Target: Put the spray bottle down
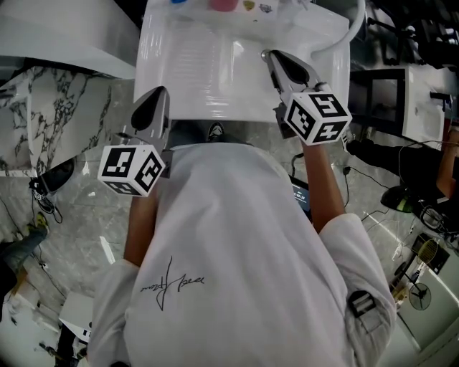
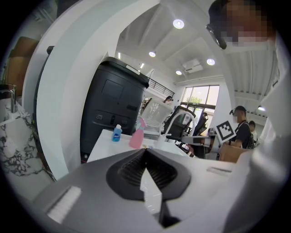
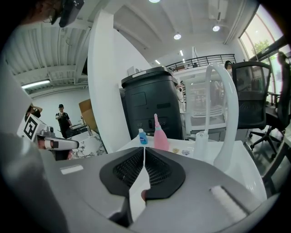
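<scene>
The pink spray bottle (image 3: 160, 135) stands upright on the white counter (image 3: 191, 144), far ahead of both grippers, with a small blue bottle (image 3: 142, 137) just to its left. In the left gripper view the spray bottle (image 2: 136, 136) and blue bottle (image 2: 117, 133) stand the same way. The head view catches only the bottle's pink base (image 1: 224, 4) at the counter's far edge (image 1: 215, 64). My right gripper (image 3: 144, 149) is shut and empty over the counter (image 1: 267, 54). Shut and empty too, my left gripper (image 2: 145, 150) hangs at the counter's near edge (image 1: 160, 92).
A tall white faucet (image 3: 229, 113) arches at the counter's right (image 1: 356, 21). A black bin (image 3: 152, 104) stands behind the bottles. A marble surface (image 1: 50, 122) lies to the left. An office chair (image 3: 254, 100) and other people are at the right.
</scene>
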The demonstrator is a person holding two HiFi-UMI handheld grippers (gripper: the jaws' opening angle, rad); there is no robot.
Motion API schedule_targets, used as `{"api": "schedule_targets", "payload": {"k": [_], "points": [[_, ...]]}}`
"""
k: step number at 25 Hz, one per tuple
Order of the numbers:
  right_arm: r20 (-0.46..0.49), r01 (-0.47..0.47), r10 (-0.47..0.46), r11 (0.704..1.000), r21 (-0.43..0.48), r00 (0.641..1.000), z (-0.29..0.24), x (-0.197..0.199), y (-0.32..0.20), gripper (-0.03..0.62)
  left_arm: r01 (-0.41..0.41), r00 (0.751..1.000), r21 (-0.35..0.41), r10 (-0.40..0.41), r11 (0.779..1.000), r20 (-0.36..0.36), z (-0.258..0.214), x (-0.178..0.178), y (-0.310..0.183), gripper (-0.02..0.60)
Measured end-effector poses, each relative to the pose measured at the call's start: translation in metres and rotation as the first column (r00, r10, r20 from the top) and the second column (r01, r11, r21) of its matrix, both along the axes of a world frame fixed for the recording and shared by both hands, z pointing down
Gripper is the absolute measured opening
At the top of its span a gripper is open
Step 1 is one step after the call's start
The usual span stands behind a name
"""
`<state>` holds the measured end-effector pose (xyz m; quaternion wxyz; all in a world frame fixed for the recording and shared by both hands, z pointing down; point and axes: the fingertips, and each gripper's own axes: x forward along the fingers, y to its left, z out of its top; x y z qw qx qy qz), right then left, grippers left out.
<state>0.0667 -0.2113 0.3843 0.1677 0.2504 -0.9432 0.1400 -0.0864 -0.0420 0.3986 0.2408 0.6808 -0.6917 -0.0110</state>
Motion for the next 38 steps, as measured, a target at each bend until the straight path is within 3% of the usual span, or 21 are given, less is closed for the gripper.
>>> {"api": "schedule_targets", "payload": {"k": [29,38], "points": [[-0.024,-0.05,0.049,0.998,-0.047,0.999,0.017,0.053,0.04,-0.005,0.0,1.0,-0.005,0.0,1.0,0.002,0.004,0.019,0.0,0.006],[-0.019,-0.002,0.002,1.0,-0.014,1.0,0.009,0.059,0.035,-0.005,-0.017,1.0,0.0,0.017,1.0,0.014,-0.005,0.029,-0.012,0.006]]}}
